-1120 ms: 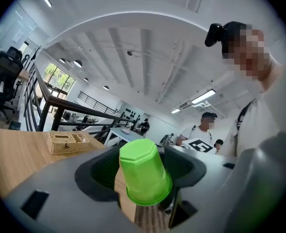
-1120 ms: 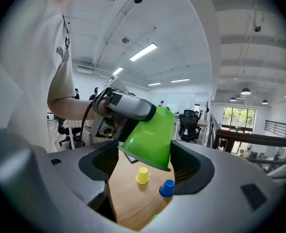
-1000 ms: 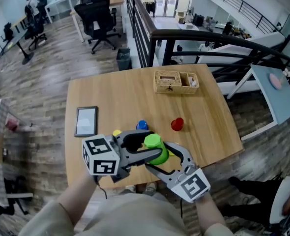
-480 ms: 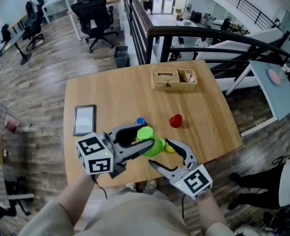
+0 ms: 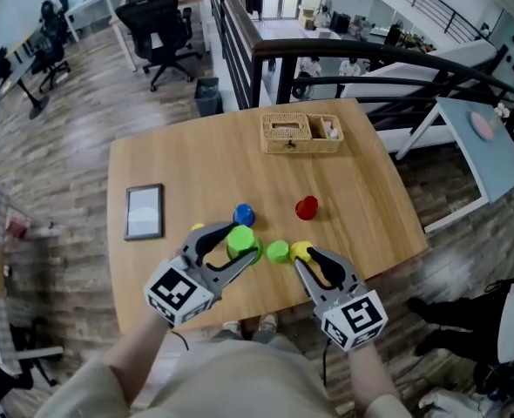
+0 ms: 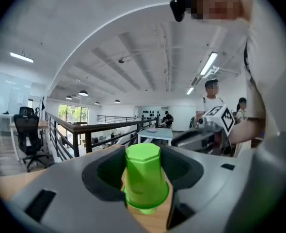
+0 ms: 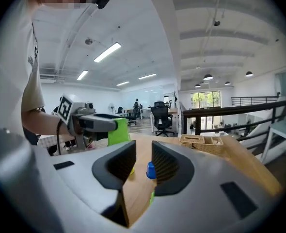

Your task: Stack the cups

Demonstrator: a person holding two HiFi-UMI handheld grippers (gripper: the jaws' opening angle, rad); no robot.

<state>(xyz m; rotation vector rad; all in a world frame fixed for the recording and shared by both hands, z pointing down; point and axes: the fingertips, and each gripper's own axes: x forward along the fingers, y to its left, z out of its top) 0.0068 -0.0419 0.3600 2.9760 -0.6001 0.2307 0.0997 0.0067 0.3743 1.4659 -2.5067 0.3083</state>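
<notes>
My left gripper [image 5: 245, 245] is shut on an upside-down green cup [image 5: 238, 239], held just above the wooden table [image 5: 361, 181]; its jaws have just closed a little on that cup [image 6: 143, 171]. A second green cup [image 5: 278, 252] stands on the table between the two grippers. Right beside it is a yellow cup [image 5: 300, 248], at the tips of my right gripper [image 5: 308, 259]. The right jaws have just been closing and now stand at a narrow gap with nothing between them [image 7: 143, 165]. A blue cup [image 5: 243, 214] and a red cup [image 5: 307, 207] stand farther back.
A wicker basket [image 5: 296, 134] sits at the table's far side and a tablet [image 5: 144, 211] lies at the left. Another small yellow cup [image 5: 196, 228] is by the left gripper. The table's near edge runs just under both grippers. Behind it is a black railing [image 5: 344, 55].
The two green cups came apart: the left gripper carried one to the left and down. The right gripper let the other stand on the table, drew back and narrowed its jaws.
</notes>
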